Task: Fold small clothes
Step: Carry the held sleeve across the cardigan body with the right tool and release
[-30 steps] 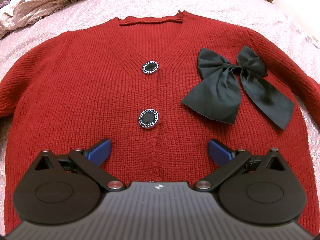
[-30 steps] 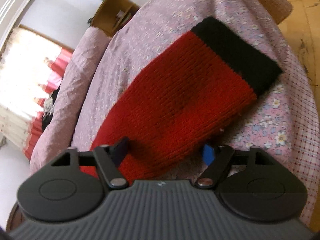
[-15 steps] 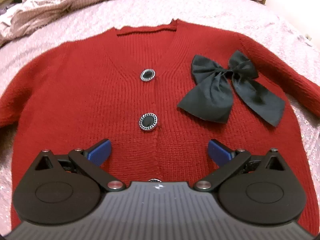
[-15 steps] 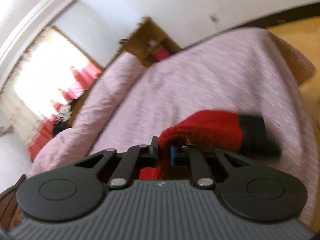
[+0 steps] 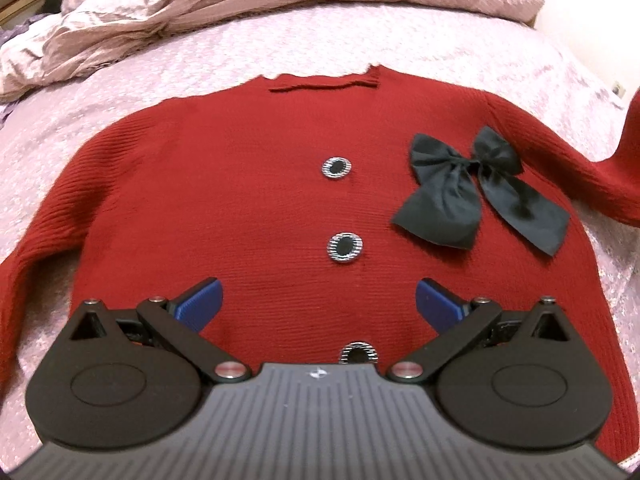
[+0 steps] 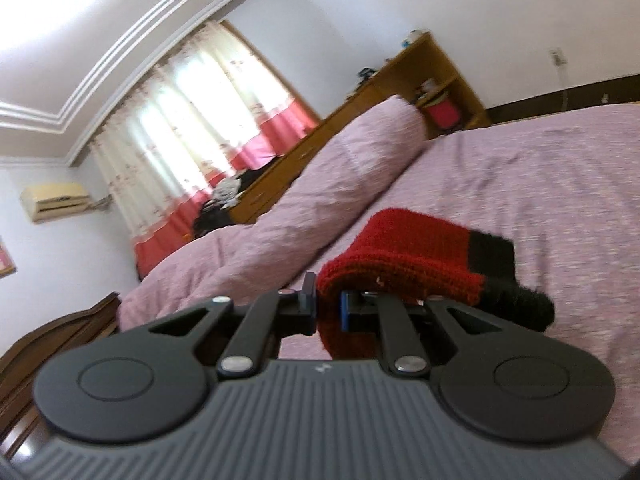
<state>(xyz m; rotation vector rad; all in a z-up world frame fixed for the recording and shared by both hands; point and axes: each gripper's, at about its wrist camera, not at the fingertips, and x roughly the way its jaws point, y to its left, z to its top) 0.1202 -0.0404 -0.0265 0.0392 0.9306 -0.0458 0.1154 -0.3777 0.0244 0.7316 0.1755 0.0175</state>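
A red cardigan lies flat, front up, on a pink bed, the left gripper hovering spread above its hem while the right gripper pinches its raised sleeve, likely to fold it inward.

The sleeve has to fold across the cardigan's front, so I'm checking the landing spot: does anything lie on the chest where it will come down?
Yes: a black bow lies on the red cardigan chest, beside the lifted sleeve that the right gripper holds.
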